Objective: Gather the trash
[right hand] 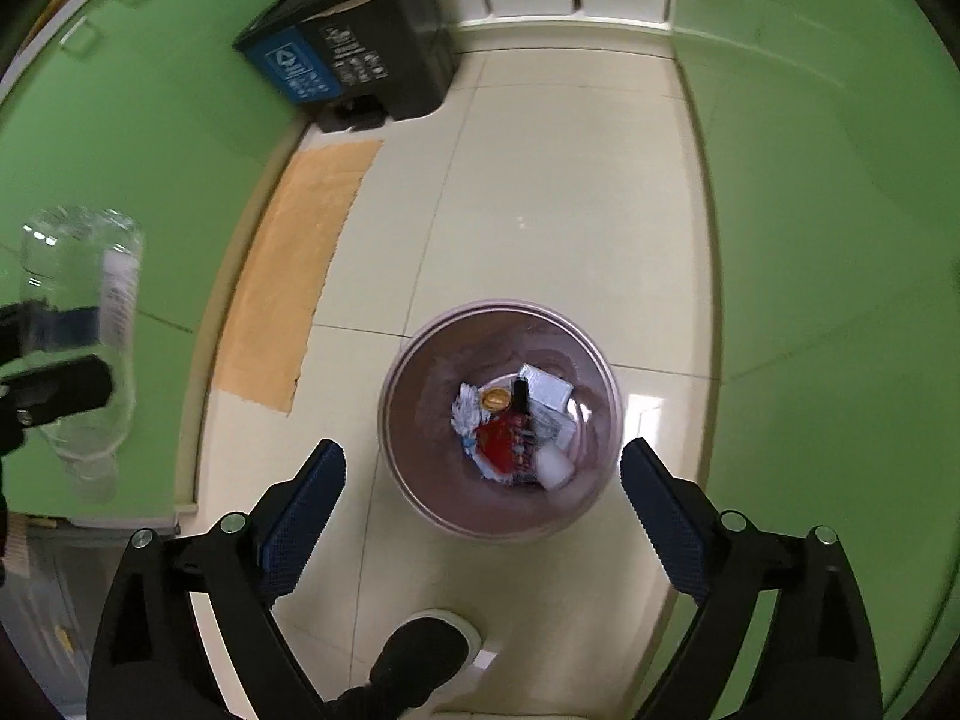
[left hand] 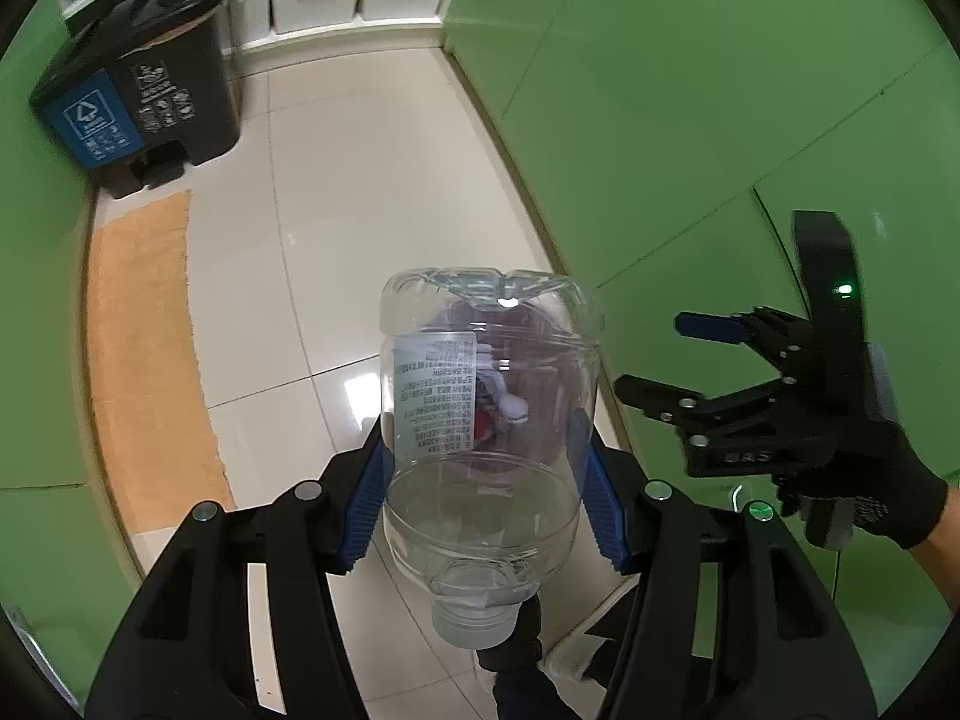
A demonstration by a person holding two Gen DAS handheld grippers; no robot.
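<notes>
Your left gripper (left hand: 480,480) clamps the clear plastic bottle (left hand: 489,396) between its blue pads, neck toward the camera; its label is too small to read. Through it the bin is only a blur. Your right gripper (right hand: 483,480) hangs with jaws wide and empty above the round trash bin (right hand: 420,504), which is full of crumpled wrappers.

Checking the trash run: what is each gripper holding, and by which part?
Left gripper clamps the clear plastic bottle across its body, neck toward the camera. Right gripper holds nothing.
</notes>
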